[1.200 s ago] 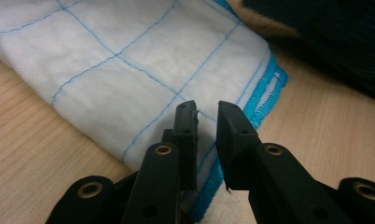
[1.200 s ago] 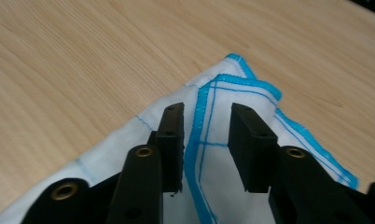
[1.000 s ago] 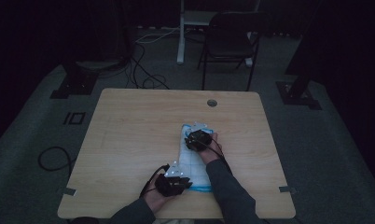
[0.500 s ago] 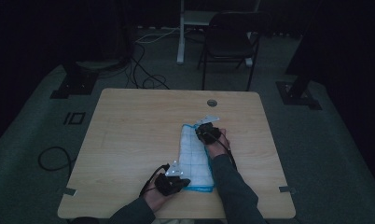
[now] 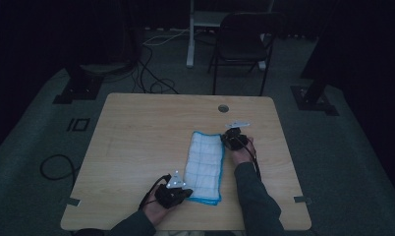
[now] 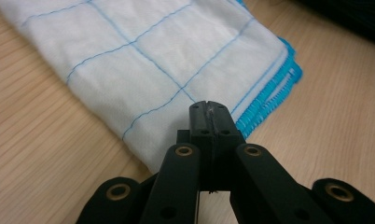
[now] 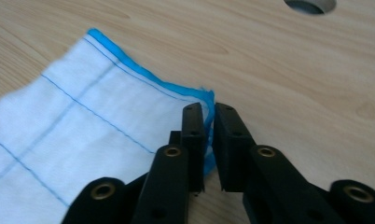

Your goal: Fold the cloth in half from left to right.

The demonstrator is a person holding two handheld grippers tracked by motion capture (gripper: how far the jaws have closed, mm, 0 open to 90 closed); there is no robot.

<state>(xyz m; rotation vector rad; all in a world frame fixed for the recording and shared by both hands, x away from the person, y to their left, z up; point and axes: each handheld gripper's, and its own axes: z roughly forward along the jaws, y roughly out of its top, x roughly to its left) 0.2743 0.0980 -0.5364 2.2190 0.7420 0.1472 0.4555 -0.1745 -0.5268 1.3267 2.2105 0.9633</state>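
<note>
While both hands rest at the long edges of the folded cleaning cloth [image 5: 204, 166], the cloth lies flat on the wooden table [image 5: 136, 142], right of the table's centre, its length running from the person's edge toward the round cable hole [image 5: 223, 107]. It is white with a thin blue grid and a bright blue stitched border.

Left gripper [image 5: 184, 193]: at the cloth's near left corner, by the table's front edge. In the left gripper view the jaws are pressed fully together, tips meeting over the cloth's corner; whether any fabric is pinched under the tips cannot be told.

Right gripper [image 5: 230, 138]: at the cloth's far right corner, the end nearest the cable hole. In the right gripper view the jaws stand a narrow slit apart, with the blue hem of the corner running up into the gap. They have just been opening slightly after a closing stroke. The hem sits against the left jaw's inner face; contact with the other jaw is not clear, so a firm pinch cannot be confirmed.

A black chair [image 5: 242, 46] stands on the floor beyond the table's far edge.
</note>
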